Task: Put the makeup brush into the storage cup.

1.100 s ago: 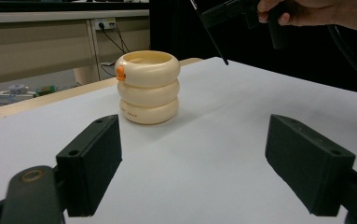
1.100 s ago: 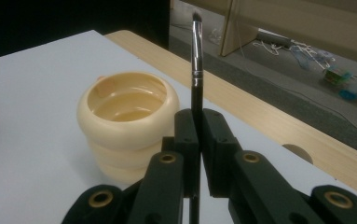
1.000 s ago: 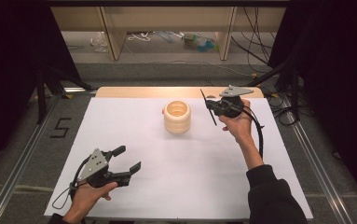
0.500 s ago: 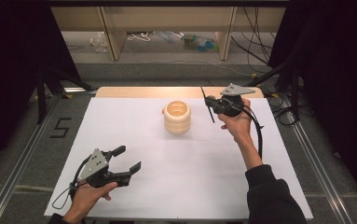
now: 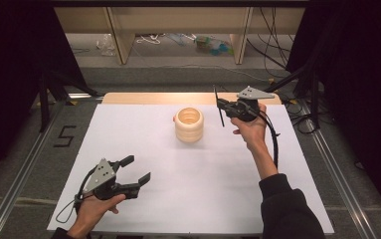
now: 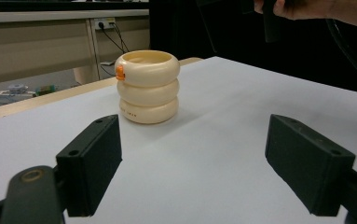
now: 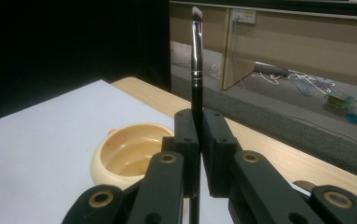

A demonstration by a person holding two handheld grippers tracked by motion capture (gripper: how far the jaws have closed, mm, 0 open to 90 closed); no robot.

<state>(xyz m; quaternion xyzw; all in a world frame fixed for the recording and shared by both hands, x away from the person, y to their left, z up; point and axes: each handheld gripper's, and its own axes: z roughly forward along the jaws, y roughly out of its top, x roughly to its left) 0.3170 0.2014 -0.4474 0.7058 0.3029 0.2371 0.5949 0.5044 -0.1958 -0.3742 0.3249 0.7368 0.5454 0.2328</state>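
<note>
Table [image 5: 297,199]: white sheet, bare apart from one cup.
Cup [image 5: 189,125]: cream, ribbed, upright at the far centre, mouth open and apparently empty.
Left gripper [image 5: 137,171]: low at the near left, jaws spread wide, nothing in them, well apart from the cup.
Right gripper [image 5: 221,110]: raised just right of the cup, jaws clamped on a brush.
Brush [image 7: 196,65]: thin, black, bristle end up.
Step, judged: brush carried, not yet in the cup.
Next move, judged: bring the brush over the cup mouth, lower it, release.
</note>
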